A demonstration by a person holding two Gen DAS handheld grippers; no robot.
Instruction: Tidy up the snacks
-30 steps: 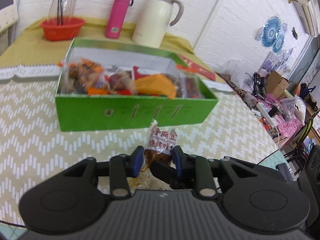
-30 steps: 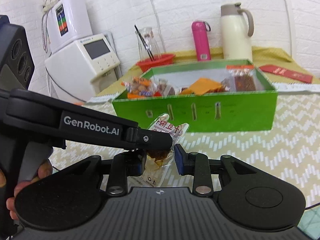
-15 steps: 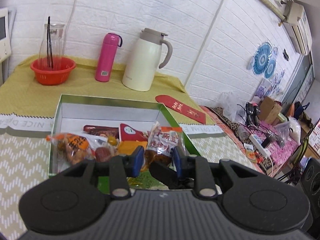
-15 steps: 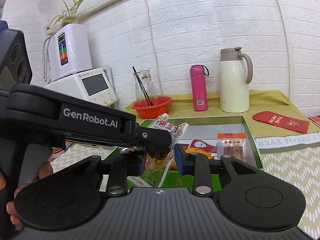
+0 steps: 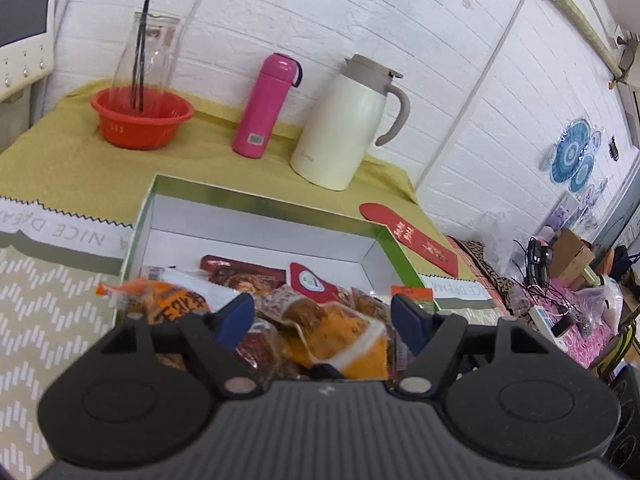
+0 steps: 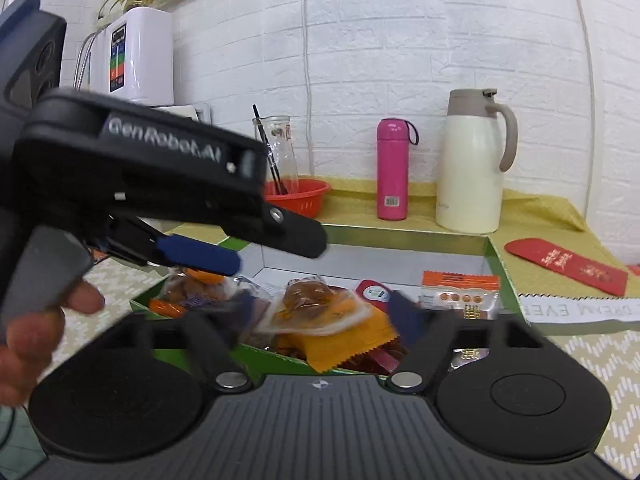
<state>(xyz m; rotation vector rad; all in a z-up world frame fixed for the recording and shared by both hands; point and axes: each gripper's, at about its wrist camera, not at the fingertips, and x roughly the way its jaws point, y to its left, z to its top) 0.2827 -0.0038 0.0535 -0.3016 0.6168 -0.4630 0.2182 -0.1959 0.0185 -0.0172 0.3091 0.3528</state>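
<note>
Both tongs, left (image 5: pixel 323 316) and right (image 6: pixel 320 312), gape wide over the green box (image 5: pixel 394 252). Snacks (image 5: pixel 332 320) piled at its near edge, so a careless pull-back could snag one out.

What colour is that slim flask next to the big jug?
Pink, with a small barcode label near its base. The flask shows best in the right wrist view, beside the cream jug.

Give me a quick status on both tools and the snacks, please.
Left tool open, right tool open, both over the green box. Clear snack packet lying on the pile inside. Nothing in the way.
</note>
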